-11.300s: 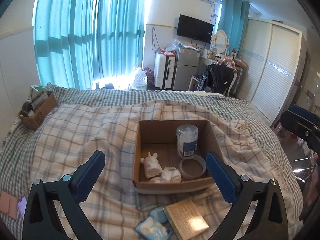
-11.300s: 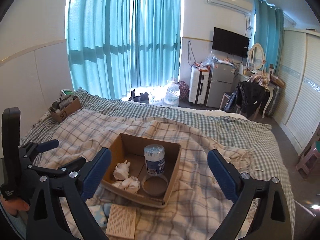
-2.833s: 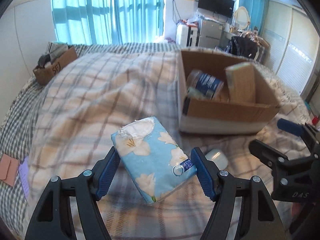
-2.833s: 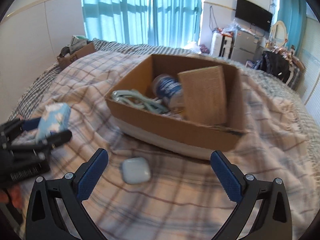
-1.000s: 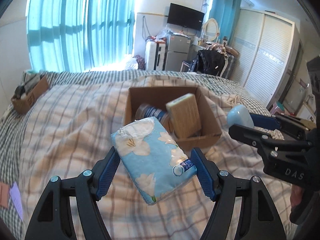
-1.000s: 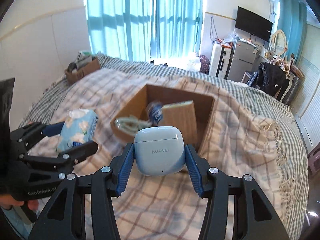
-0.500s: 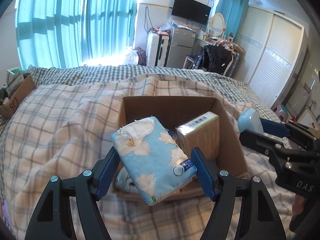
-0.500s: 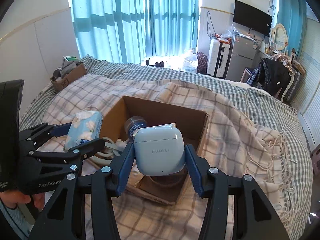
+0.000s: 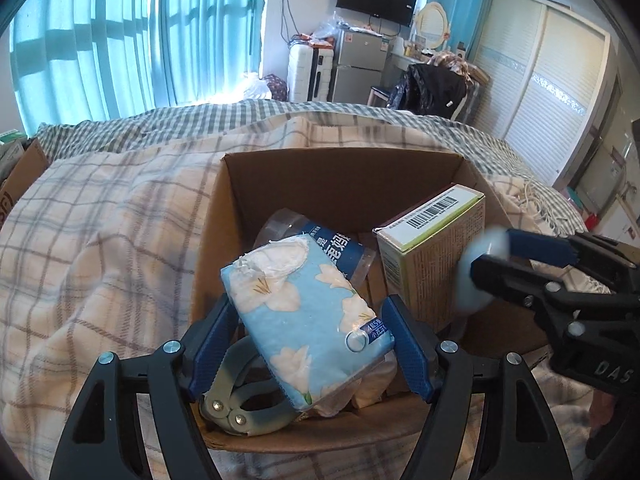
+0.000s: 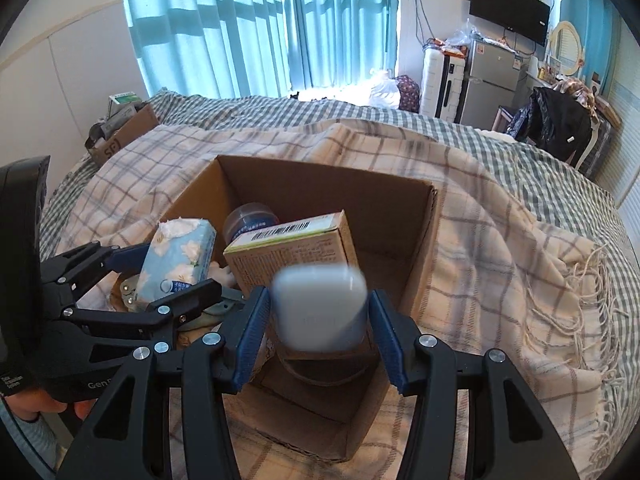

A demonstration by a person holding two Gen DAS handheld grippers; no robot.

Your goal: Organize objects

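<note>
My left gripper (image 9: 308, 336) is shut on a blue floral tissue pack (image 9: 304, 312) and holds it over the near left part of the open cardboard box (image 9: 344, 176). The pack also shows in the right wrist view (image 10: 178, 258). My right gripper (image 10: 318, 322) has its jaws slightly parted around a pale blue earbud case (image 10: 320, 306); the case is motion-blurred and seems to be slipping free over the box (image 10: 416, 240). In the box are a brown carton (image 9: 432, 248), a lying bottle (image 9: 332, 248), a grey clamp tool (image 9: 244, 404) and white soft items.
The box sits on a plaid blanket (image 9: 100, 240) over a checked bed. A smaller cardboard box (image 10: 120, 132) with odds and ends stands at the bed's far left. Curtains, a fridge, a suitcase and a wardrobe lie beyond the bed.
Both grippers have moved forward and down over the box. The earbud case is now blurred and the right jaws stand a little wider. The tissue pack stays clamped.
</note>
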